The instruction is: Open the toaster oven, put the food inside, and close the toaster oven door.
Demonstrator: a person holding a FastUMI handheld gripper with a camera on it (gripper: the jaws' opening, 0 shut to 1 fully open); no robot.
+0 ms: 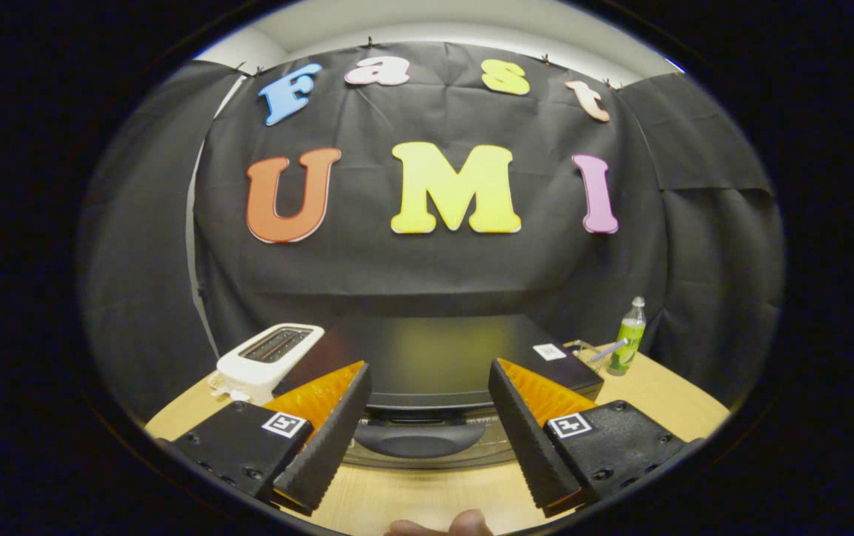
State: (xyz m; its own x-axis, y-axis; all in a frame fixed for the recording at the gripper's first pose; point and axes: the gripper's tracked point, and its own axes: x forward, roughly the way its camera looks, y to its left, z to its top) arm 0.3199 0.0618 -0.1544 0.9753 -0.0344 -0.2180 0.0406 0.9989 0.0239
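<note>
- A wooden table [665, 394] carries a black toaster oven [434, 357], seen from above and in front through a camera riding on the gripper [427, 428].
- The gripper's two fingers are spread wide and hold nothing; they hang over the table's near edge with the oven's front between them.
- The oven door handle [415, 435], a dark curved bar at the top of the door, lies between the fingertips and slightly beyond them. The door looks closed.
- A white slot toaster [266, 357] sits just beside the oven toward the table's far left corner.
- A green bottle [628, 335] stands near the far right edge, with a small clear item I cannot identify beside it.
- A fingertip of the person [445, 525] shows at the near edge, below the fingers.
- I cannot see the food to be put inside.
- Judgement: the task is at its start, with the door still to be opened.
- Risk: the fingers stand much wider than the handle, so closing off-centre could let them slide off its curved surface.
- Risk: pulling the door before the grip is firm could drag the whole oven toward the near edge.
</note>
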